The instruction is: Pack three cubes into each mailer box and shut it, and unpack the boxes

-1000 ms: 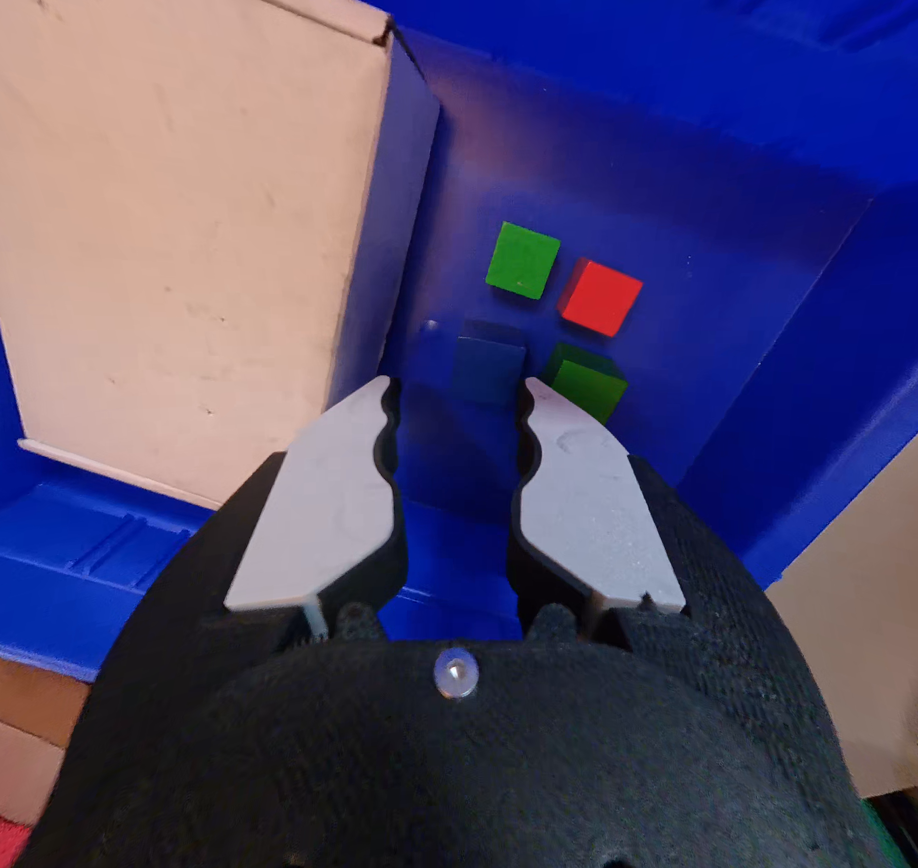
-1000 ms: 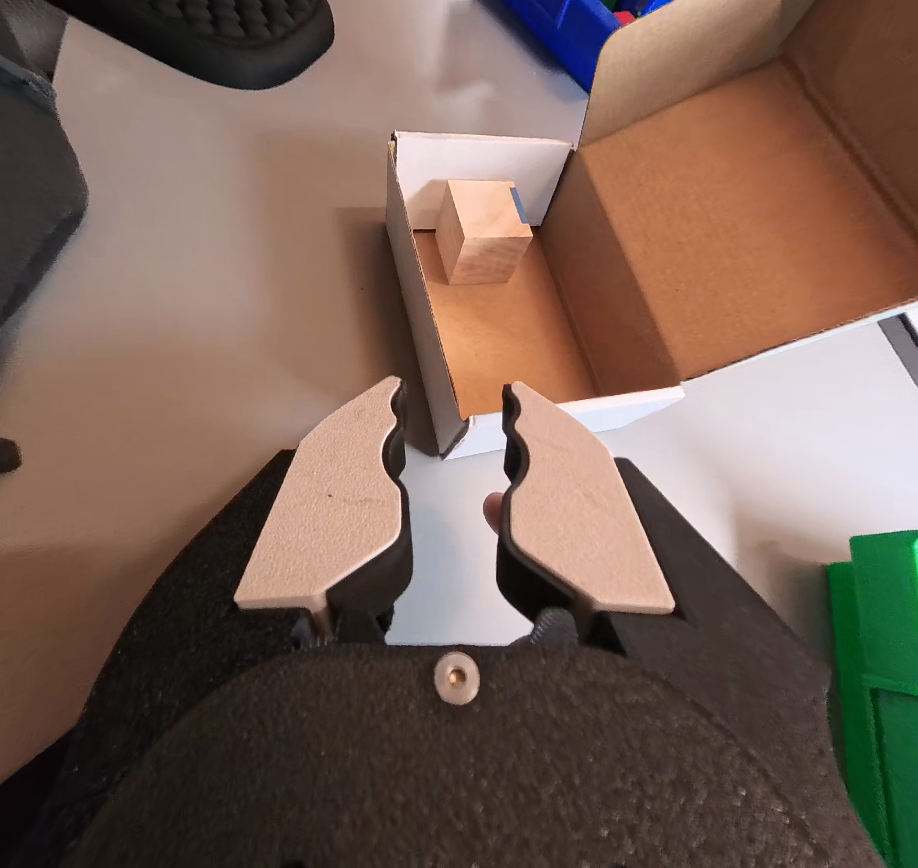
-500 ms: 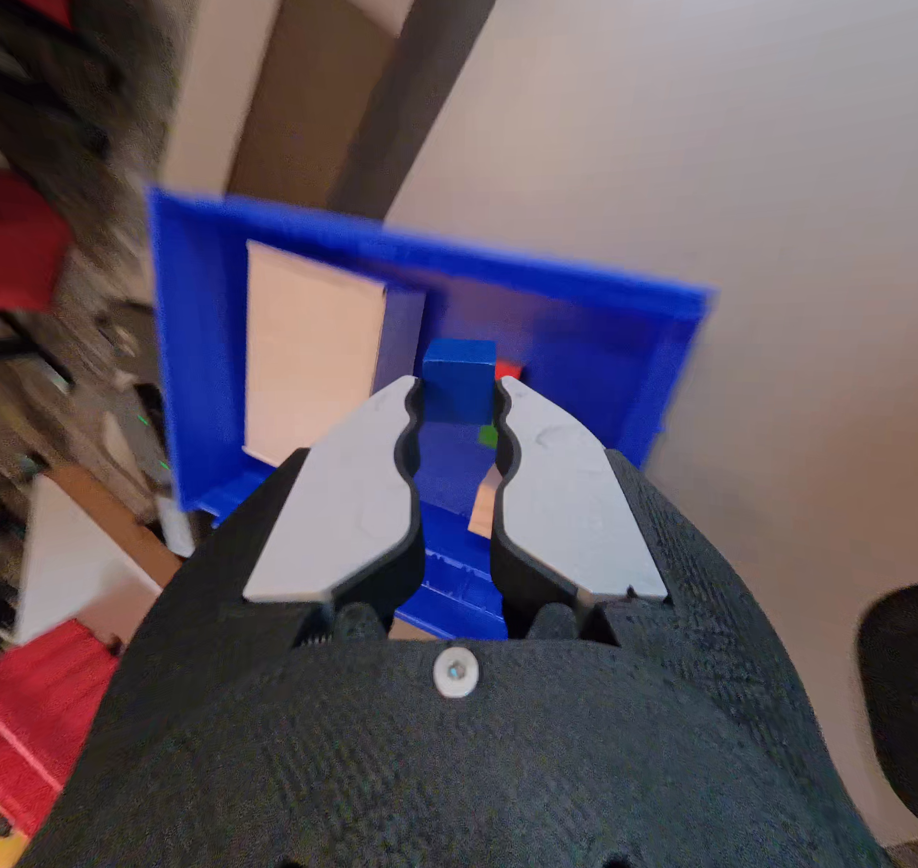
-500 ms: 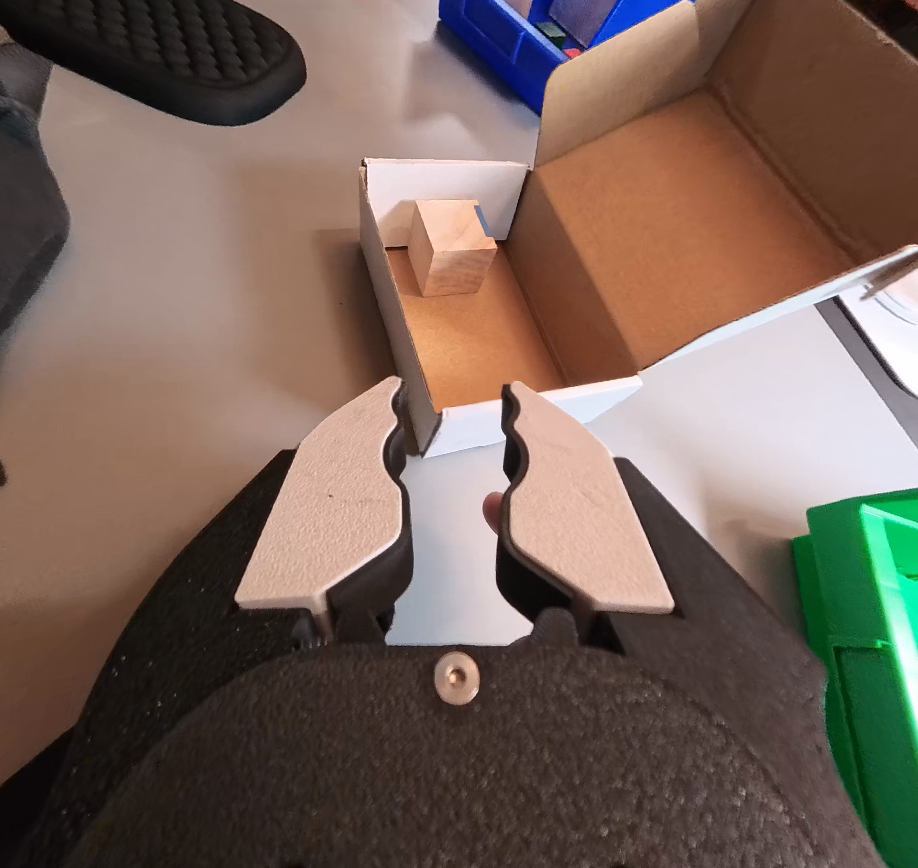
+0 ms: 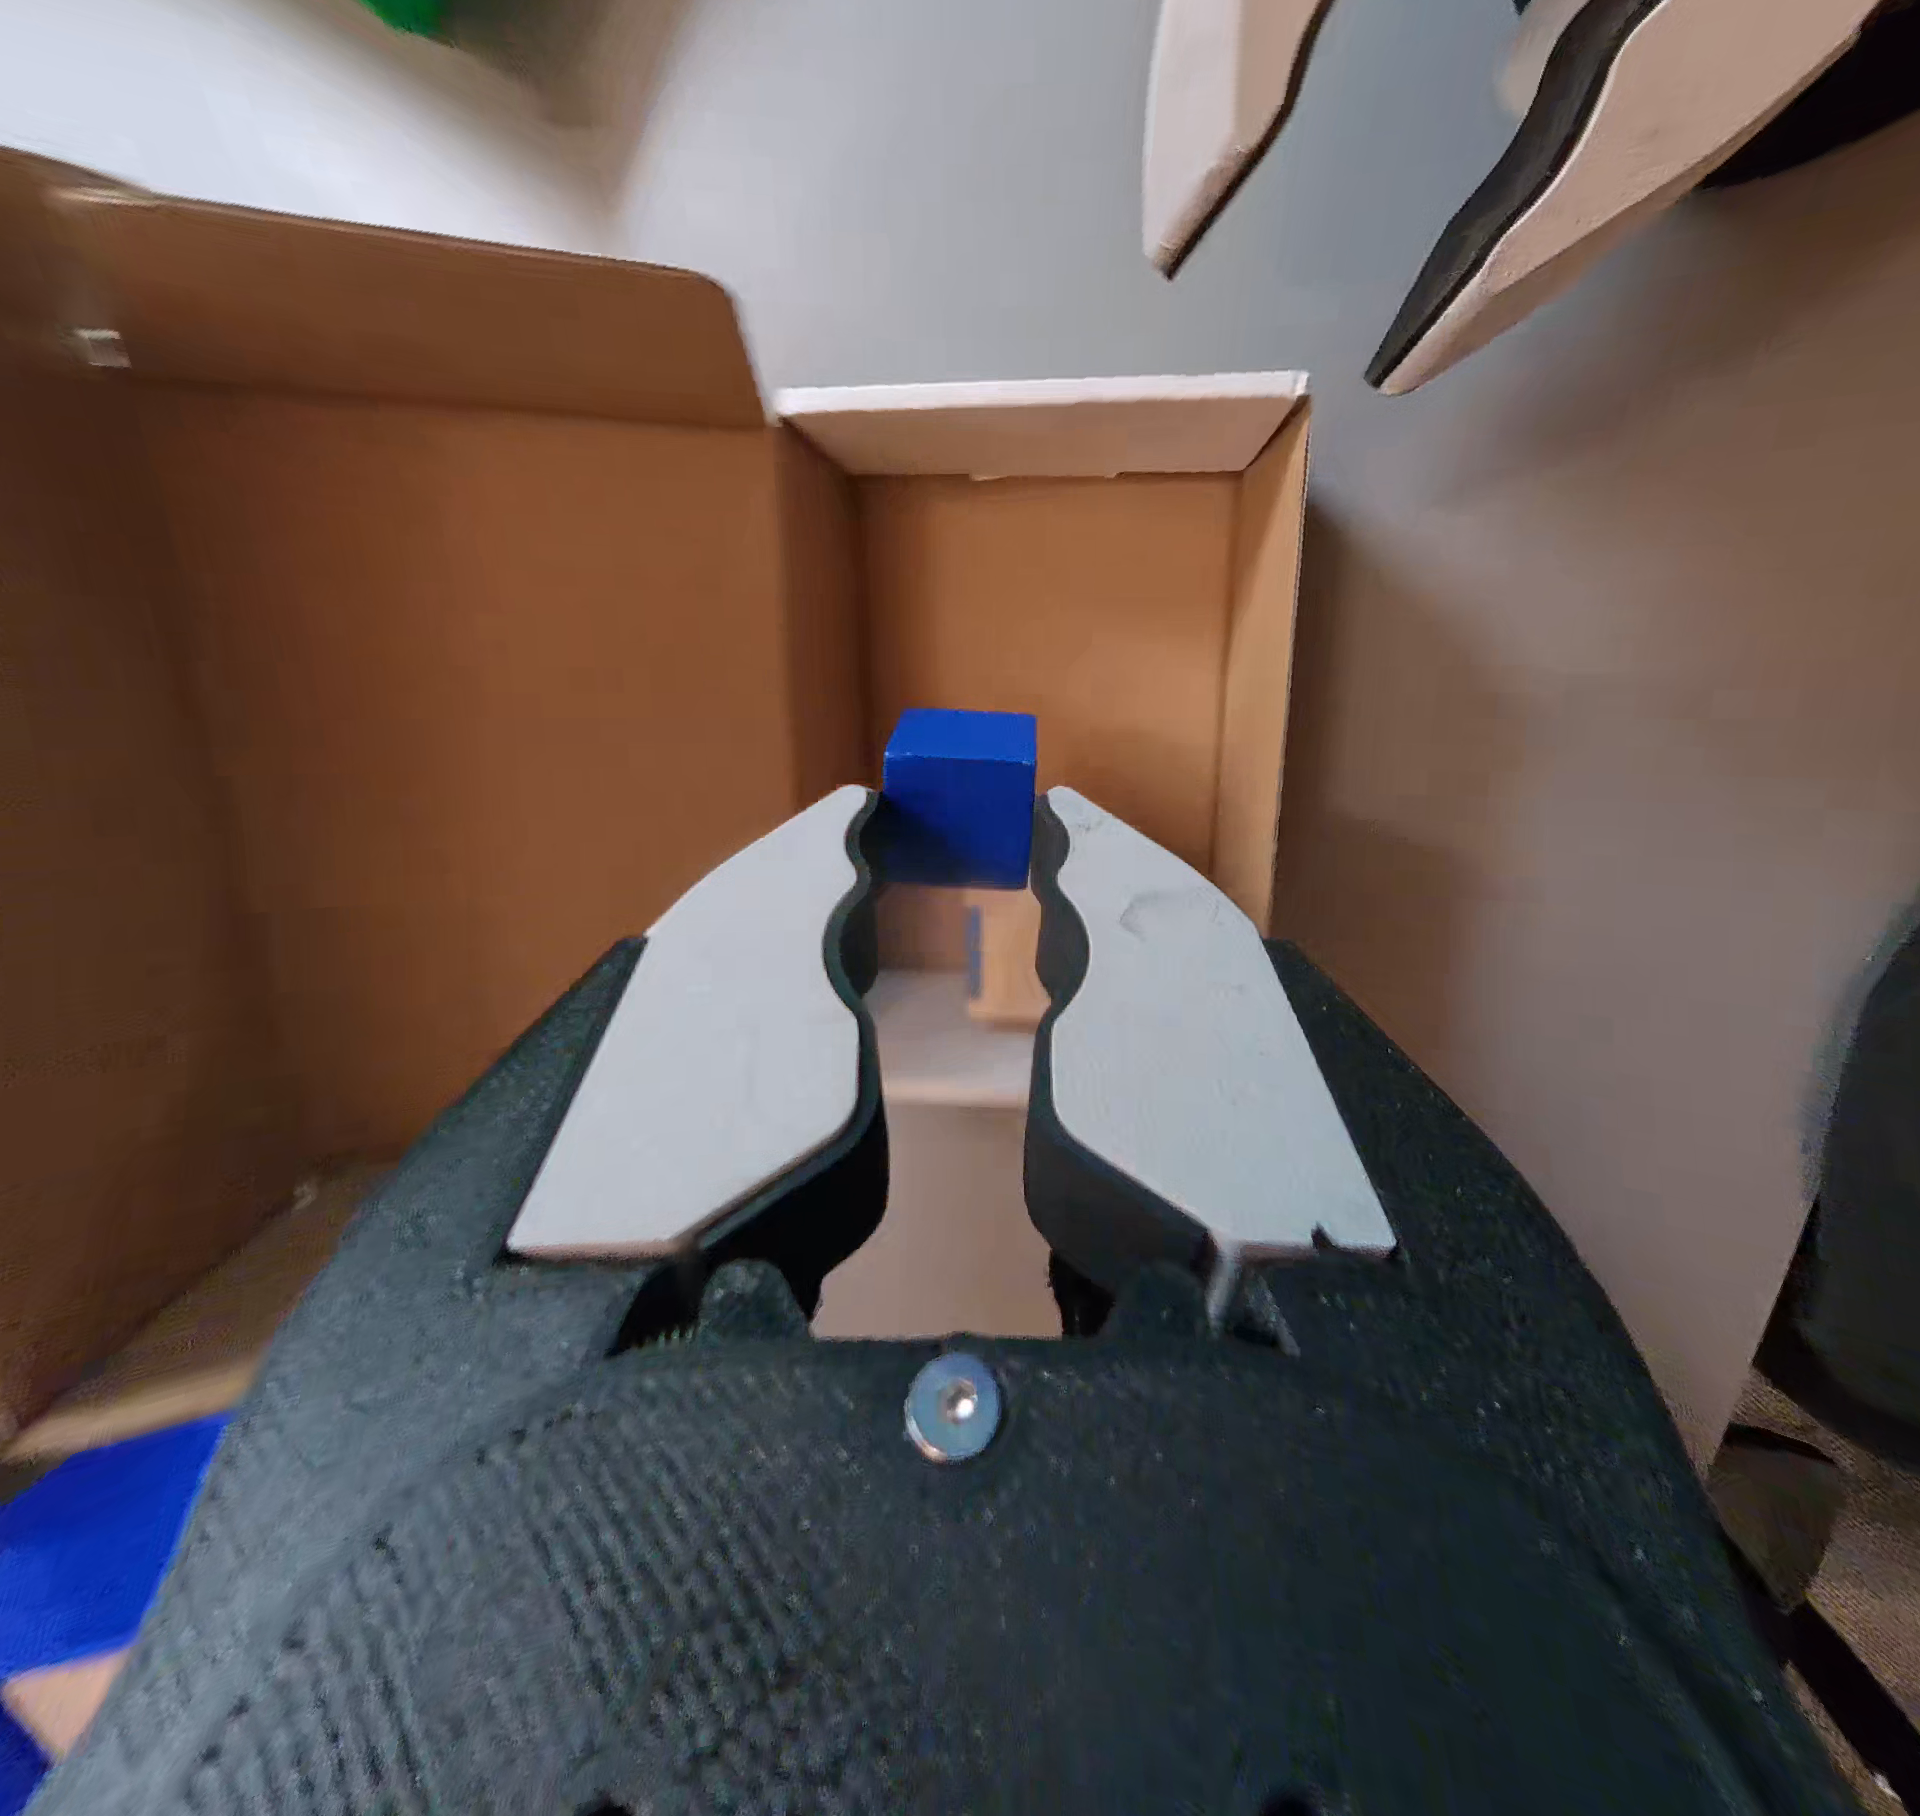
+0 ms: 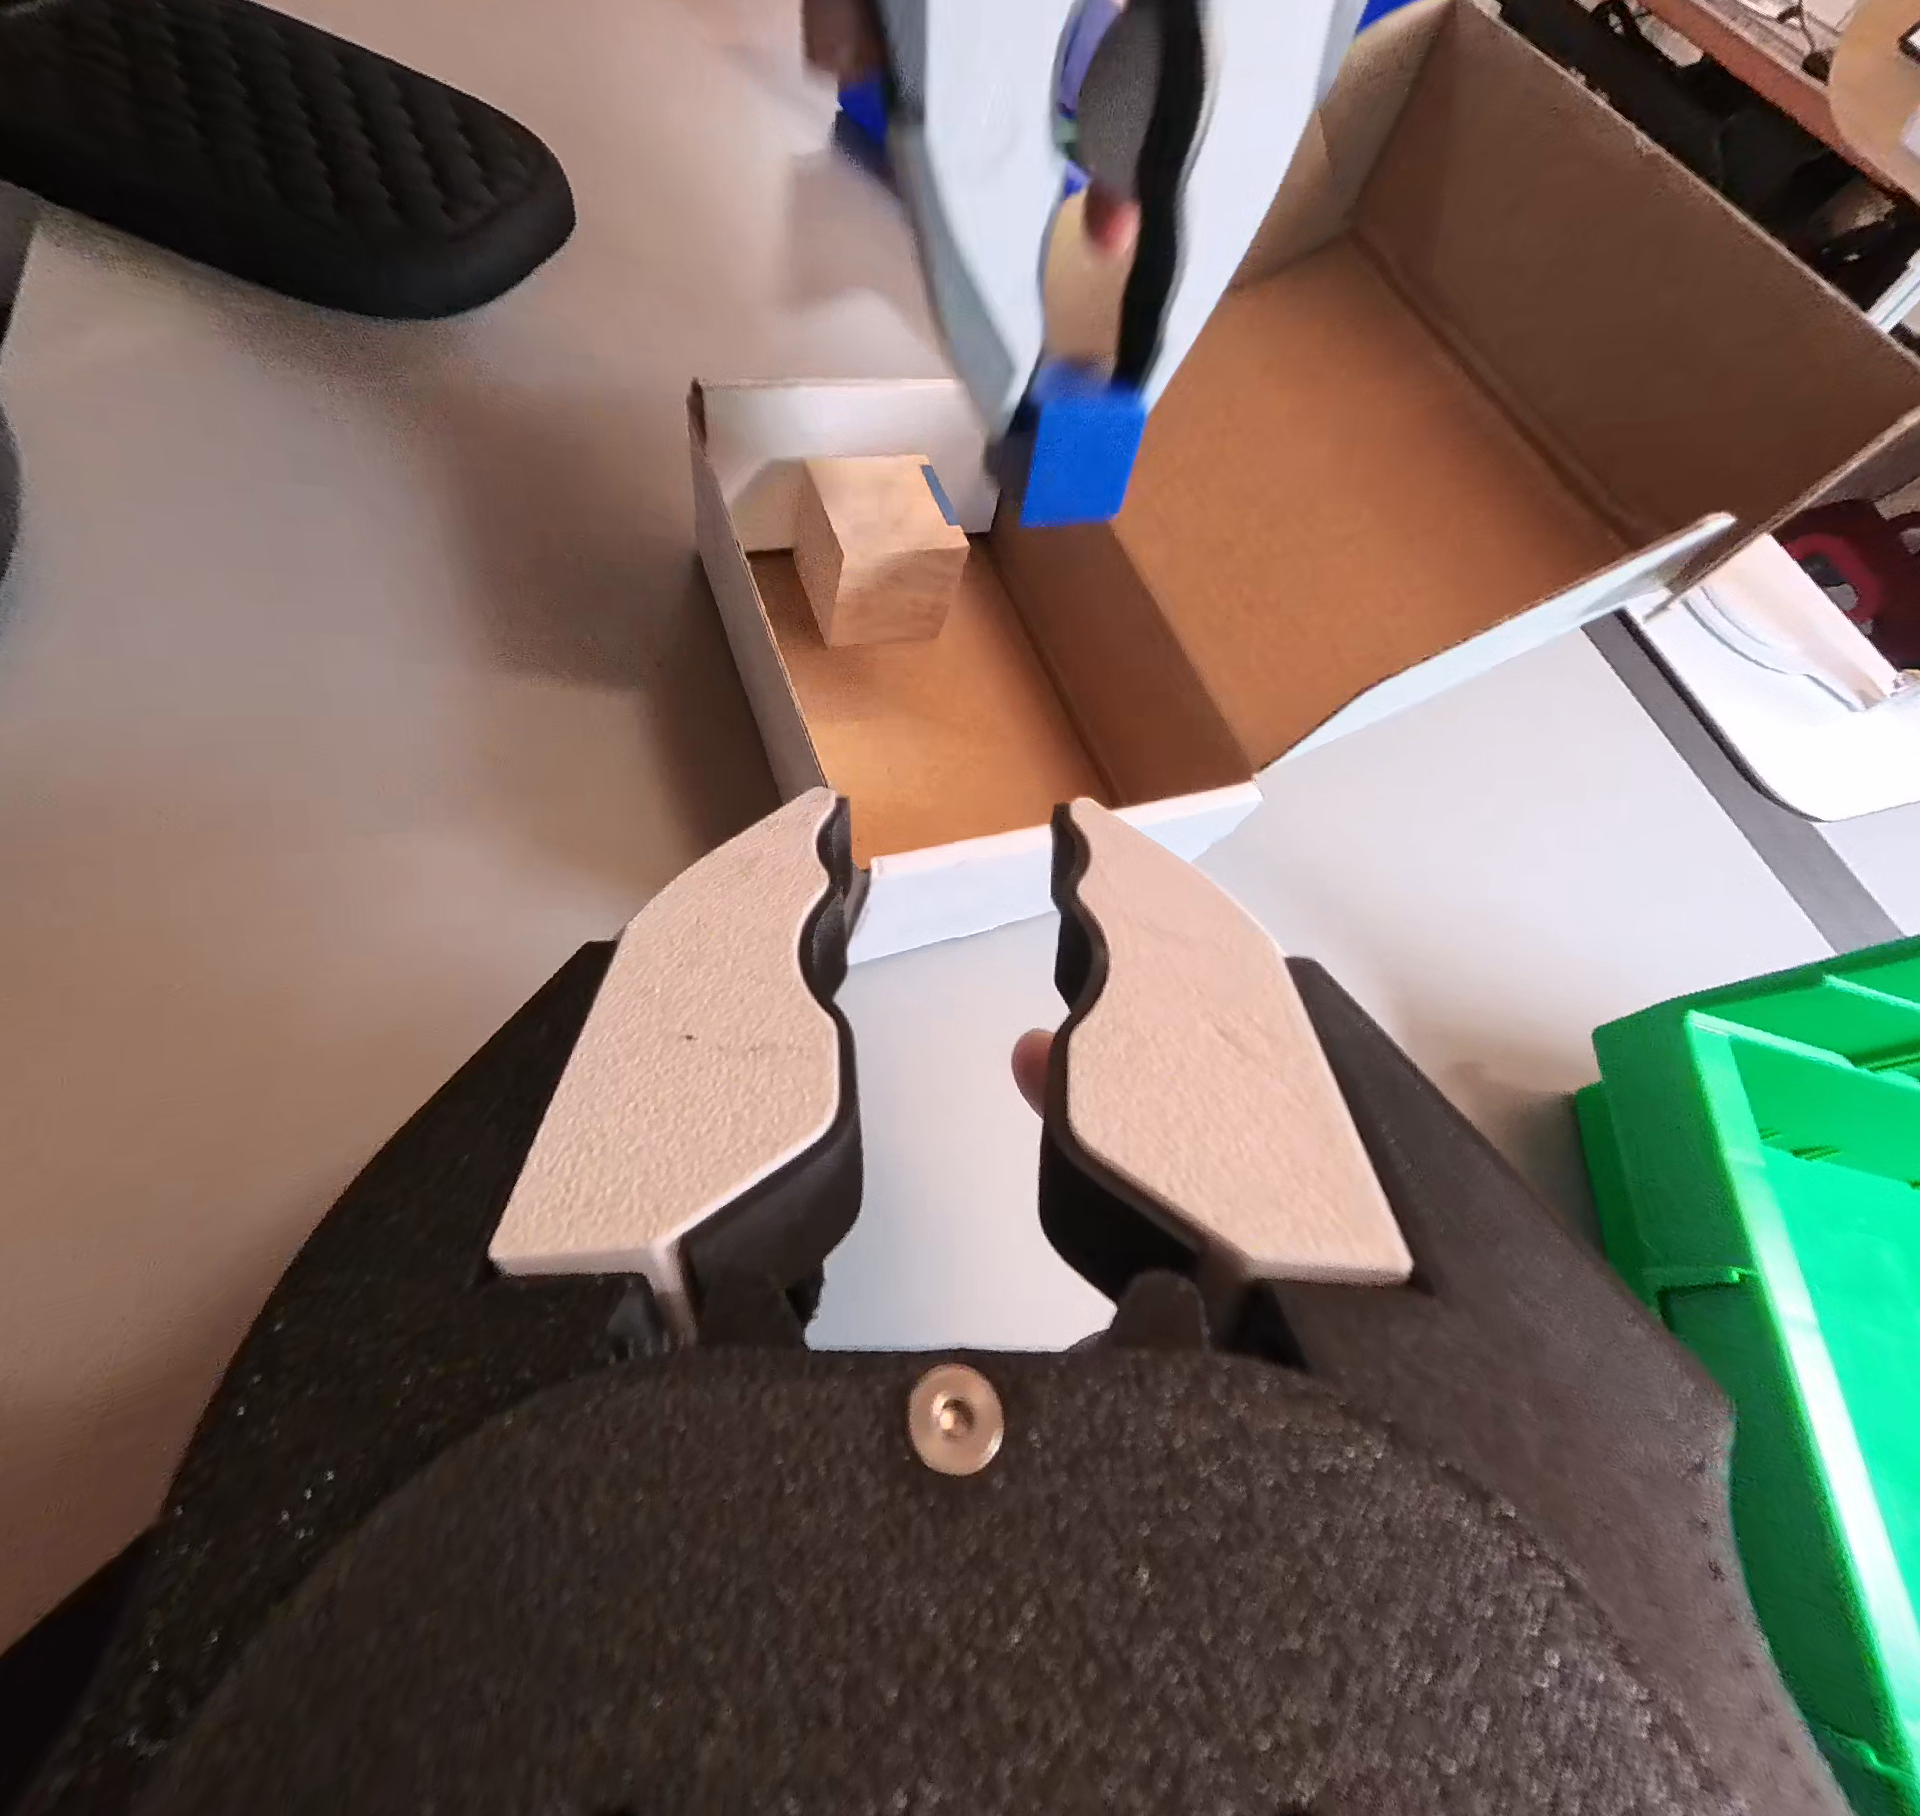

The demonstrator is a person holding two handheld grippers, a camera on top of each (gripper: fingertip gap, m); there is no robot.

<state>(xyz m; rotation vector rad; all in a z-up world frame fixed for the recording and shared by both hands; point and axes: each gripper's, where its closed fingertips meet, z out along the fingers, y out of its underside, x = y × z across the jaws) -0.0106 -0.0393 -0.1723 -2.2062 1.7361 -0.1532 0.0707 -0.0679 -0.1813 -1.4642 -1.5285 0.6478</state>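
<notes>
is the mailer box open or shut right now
Open. The mailer box has its lid swung back, showing the brown inside with one wooden cube; the blue cube is held above it.

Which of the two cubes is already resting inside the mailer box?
The plain wooden cube, sitting on the floor of the mailer box at its far end. The blue cube is not down yet; the left tool holds it above the box.
</notes>
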